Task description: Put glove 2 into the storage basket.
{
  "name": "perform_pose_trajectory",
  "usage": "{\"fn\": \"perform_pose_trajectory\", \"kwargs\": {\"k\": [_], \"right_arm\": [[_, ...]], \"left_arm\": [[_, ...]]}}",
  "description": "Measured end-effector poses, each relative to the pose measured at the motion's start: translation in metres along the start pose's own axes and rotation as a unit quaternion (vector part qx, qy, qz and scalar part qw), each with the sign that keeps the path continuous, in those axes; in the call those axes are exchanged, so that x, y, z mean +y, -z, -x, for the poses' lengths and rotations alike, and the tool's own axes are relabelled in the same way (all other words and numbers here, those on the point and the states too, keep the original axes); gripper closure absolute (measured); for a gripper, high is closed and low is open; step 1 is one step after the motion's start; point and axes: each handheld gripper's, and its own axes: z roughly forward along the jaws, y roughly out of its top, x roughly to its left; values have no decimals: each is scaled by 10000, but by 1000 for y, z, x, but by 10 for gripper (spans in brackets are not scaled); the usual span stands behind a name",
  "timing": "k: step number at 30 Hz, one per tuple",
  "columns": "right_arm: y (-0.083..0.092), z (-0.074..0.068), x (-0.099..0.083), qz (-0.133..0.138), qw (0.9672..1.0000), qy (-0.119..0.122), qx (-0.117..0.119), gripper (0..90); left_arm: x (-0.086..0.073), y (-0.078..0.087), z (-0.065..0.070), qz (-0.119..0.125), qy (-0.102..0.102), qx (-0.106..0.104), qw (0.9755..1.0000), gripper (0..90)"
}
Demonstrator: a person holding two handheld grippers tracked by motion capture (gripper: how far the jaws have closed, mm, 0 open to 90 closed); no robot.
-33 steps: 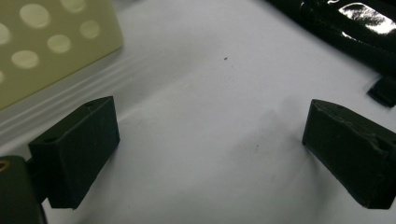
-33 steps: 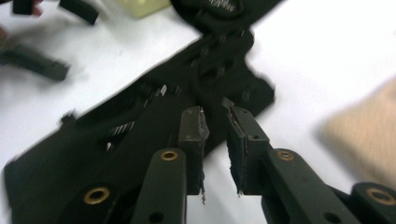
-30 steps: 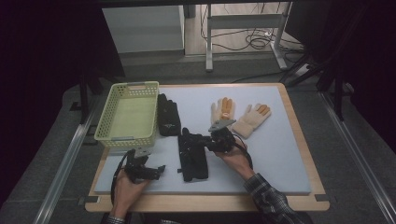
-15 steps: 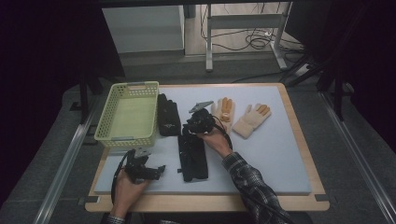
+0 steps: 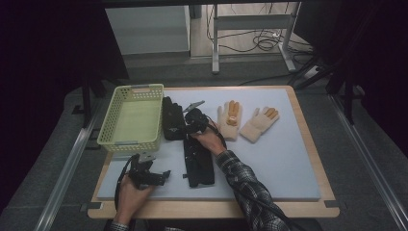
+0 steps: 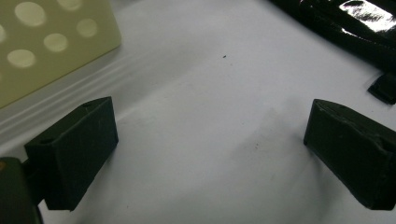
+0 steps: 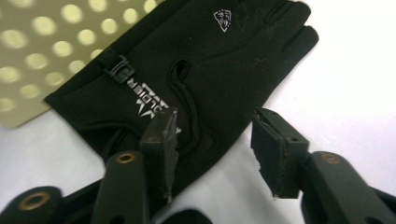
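Two black gloves lie on the pale mat of the table (image 5: 298,159). One black glove (image 5: 172,118) rests flat just beside the yellow-green perforated basket (image 5: 131,120), its cuff edge touching or nearly touching the basket's wall in the right gripper view. A second black glove (image 5: 198,161) lies nearer the person, lengthwise toward the table's front edge.

The right gripper (image 5: 192,120) hangs over the glove by the basket. Its jaws have just been opening and now stand about halfway apart. In the right gripper view the glove (image 7: 187,70) shows silver lettering and a small clip; one jaw sits over the fabric near the cuff, the other over the bare mat beside it. The pads do not press on anything.

The left gripper (image 5: 144,174) rests low near the front left of the table, close to the basket's near corner. Its jaws are wide apart with only bare mat between them; a shiny black glove edge (image 6: 345,28) shows at the far corner of the left gripper view.

Farther right lies a pair of cream gloves (image 5: 245,120) with orange fingertips, well apart from both grippers.
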Motion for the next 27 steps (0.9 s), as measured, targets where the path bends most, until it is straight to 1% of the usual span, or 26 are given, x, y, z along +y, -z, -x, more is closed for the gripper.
{"fn": "perform_pose_trajectory", "kwargs": {"k": [2, 3, 4, 5, 8, 9, 10, 11, 12, 13, 15, 18, 19, 20, 21, 22, 23, 24, 25, 26, 27], "right_arm": [[-4, 1, 0, -30, 9999, -102, 4, 475], [-6, 2, 0, -30, 9998, -172, 56, 483], [-6, 4, 0, -59, 9996, -236, 154, 533], [-6, 6, -1, -64, 9990, -337, 300, 561], [-5, 9, -3, -35, 9976, -496, 478, 707], [-5, 10, -3, -30, 9973, -552, 489, 750], [-5, 10, -3, -30, 9973, -552, 489, 750], [-4, 10, -2, -49, 9972, -588, 470, 798], [-4, 10, -2, -49, 9972, -588, 470, 798], [-3, 7, 0, -41, 9981, -488, 380, 834], [-1, 6, 2, -109, 9980, -512, 362, 837], [3, 6, 4, -54, 9982, -484, 358, 840], [9, 6, 8, 32, 9984, -438, 360, 842], [9, 6, 8, 32, 9984, -438, 360, 842], [16, 4, 13, 75, 9985, -416, 357, 846], [20, 4, 15, 97, 9984, -407, 374, 854], [24, 3, 17, 133, 9984, -387, 389, 884], [24, 3, 17, 133, 9984, -387, 389, 884], [32, 0, 18, 194, 9982, -399, 412, 884], [32, 0, 18, 194, 9982, -399, 412, 884], [41, -3, 18, 231, 9982, -365, 419, 884]], "left_arm": [[0, 0, 0, -1, -2, 0, 10000, 30], [0, 0, 0, -1, -1, 0, 10000, 30], [0, 0, 0, 4, 4, 3, 10000, 30], [0, 0, 0, 4, 4, 3, 10000, 30], [0, 0, 0, 5, 5, 5, 10000, 30], [0, 0, 0, 0, 0, 1, 10000, 30], [0, 0, 0, 0, 0, 1, 10000, 30], [0, 0, 0, 4, 4, 4, 10000, 30], [0, 0, 0, 4, 4, 4, 10000, 30], [0, 0, 0, 1, 1, 1, 10000, 30], [0, 0, 0, 5, 5, 3, 10000, 30], [0, 0, 0, 5, 5, 3, 10000, 30], [0, 0, 0, -1, -4, 1, 10000, 30], [0, 0, 0, -1, -4, 1, 10000, 30], [0, 0, 0, 3, 6, 2, 10000, 30], [0, 0, 0, 3, 6, 2, 10000, 30], [0, 0, 0, 0, 6, 1, 10000, 30], [0, 0, 0, 0, 6, 1, 10000, 30], [0, 0, 0, -8, -3, 3, 10000, 30], [0, 0, 0, -8, -3, 3, 10000, 30], [0, 0, 0, -10, -8, 5, 10000, 30]]}}
